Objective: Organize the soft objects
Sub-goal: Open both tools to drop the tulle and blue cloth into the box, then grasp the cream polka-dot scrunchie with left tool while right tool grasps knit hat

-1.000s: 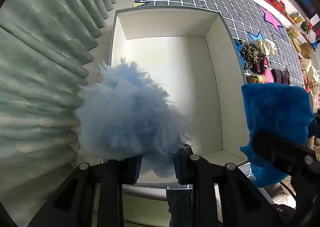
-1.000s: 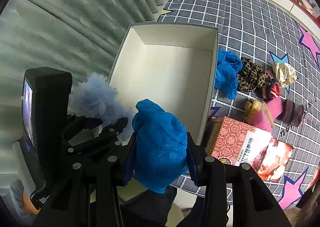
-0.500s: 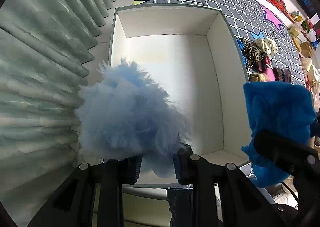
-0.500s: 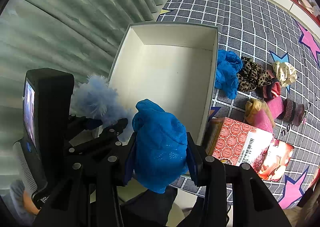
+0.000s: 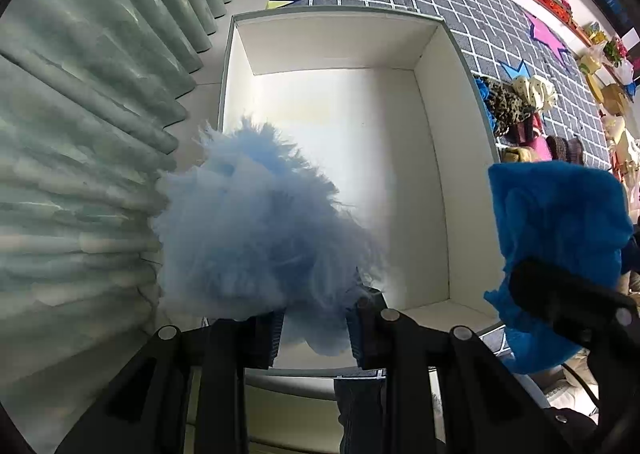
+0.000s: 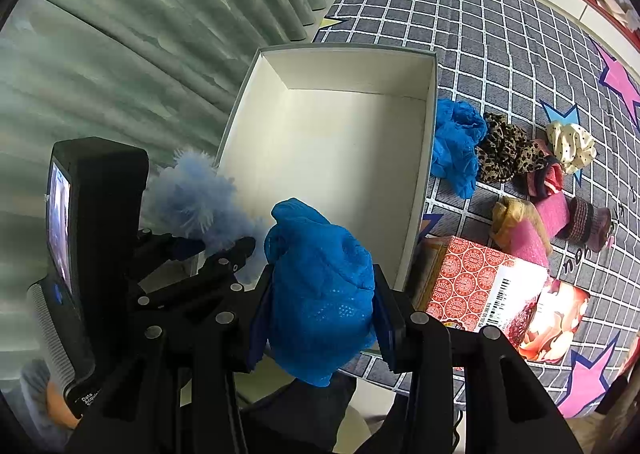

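Note:
A pale blue fluffy puff (image 5: 256, 238) hangs from my left gripper (image 5: 316, 330) over the near left corner of the white open box (image 5: 340, 42). The jaws are opening, with a tuft of the puff still between the pads. My right gripper (image 6: 320, 318) is shut on a bright blue net cloth (image 6: 320, 274), held above the box's near edge (image 6: 416, 238). In the left wrist view that cloth (image 5: 560, 230) shows at the right. In the right wrist view the puff (image 6: 192, 190) shows at the left. The box holds nothing.
On the checked cloth right of the box lie another blue cloth (image 6: 456, 146), a leopard scrunchie (image 6: 504, 150), a cream dotted scrunchie (image 6: 572, 142) and a pink roll (image 6: 540, 226). A red patterned carton (image 6: 472, 278) stands near the box's near right corner. A green curtain (image 6: 140, 34) hangs left.

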{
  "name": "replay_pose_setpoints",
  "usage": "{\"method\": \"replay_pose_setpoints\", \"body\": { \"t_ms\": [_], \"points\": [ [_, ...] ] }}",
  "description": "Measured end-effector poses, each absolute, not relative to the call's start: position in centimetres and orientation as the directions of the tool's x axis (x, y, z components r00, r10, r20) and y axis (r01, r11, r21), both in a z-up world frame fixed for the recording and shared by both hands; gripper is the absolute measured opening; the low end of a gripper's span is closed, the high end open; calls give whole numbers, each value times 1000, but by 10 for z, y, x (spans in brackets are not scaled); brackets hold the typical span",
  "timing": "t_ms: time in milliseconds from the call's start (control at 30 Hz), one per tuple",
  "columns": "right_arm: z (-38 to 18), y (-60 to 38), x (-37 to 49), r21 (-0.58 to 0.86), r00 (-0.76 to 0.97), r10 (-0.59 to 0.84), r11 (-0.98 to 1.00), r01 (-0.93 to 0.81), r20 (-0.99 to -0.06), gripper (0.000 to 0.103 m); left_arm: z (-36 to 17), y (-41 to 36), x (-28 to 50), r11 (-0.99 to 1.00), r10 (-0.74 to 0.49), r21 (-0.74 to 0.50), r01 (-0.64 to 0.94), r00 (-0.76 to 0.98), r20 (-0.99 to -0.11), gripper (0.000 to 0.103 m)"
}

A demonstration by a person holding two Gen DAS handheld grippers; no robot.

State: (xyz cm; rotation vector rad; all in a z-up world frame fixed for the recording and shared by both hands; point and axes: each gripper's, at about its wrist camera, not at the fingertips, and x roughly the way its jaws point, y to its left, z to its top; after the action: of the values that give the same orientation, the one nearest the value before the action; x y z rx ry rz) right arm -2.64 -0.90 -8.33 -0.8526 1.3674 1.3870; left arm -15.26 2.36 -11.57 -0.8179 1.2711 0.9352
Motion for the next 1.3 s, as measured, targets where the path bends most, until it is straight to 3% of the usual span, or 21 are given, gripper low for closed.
{"method": "replay_pose_setpoints", "body": {
  "t_ms": [67,133,167,233,367,400,433,500,733,900,1067,1300],
  "points": [
    [-82,-9,-26,298,-279,166,104,-949,-946,48,-114,24,-154,409,123,-8,-912,64,-990,54],
    [-81,-9,-26,302,-281,175,106,-947,-944,59,-112,24,-153,410,130,-11,-912,70,-989,80],
    [-80,-9,-25,300,-279,178,109,-948,-944,63,-111,24,-154,412,136,-15,-911,77,-988,81],
    [-78,-9,-24,293,-269,187,113,-950,-945,82,-111,24,-153,415,122,-21,-910,79,-989,83],
    [-67,-9,-17,272,-242,215,125,-954,-946,82,-116,28,-153,388,41,-85,-918,109,-993,90],
    [-64,-9,-15,271,-238,225,127,-954,-945,87,-113,29,-153,387,49,-87,-918,115,-992,93],
    [-60,-9,-11,266,-229,241,131,-955,-943,103,-110,29,-151,391,56,-91,-916,122,-991,95],
    [-51,-11,-1,261,-212,287,145,-954,-934,103,-102,32,-149,390,70,-140,-910,181,-981,102],
    [-38,-25,76,265,-149,351,313,-912,-925,103,-85,52,-125,402,36,-240,-883,277,-960,103],
    [-79,-59,164,177,-44,246,552,-814,-968,103,-68,64,-70,477,-40,-312,-822,334,-942,103],
    [-131,-85,237,134,-51,140,689,-712,-989,103,-68,68,3,545,-45,-223,-809,237,-970,103],
    [-185,-62,276,194,-135,140,721,-665,-981,103,-84,74,113,659,22,-95,-746,146,-989,103]
  ]
}}
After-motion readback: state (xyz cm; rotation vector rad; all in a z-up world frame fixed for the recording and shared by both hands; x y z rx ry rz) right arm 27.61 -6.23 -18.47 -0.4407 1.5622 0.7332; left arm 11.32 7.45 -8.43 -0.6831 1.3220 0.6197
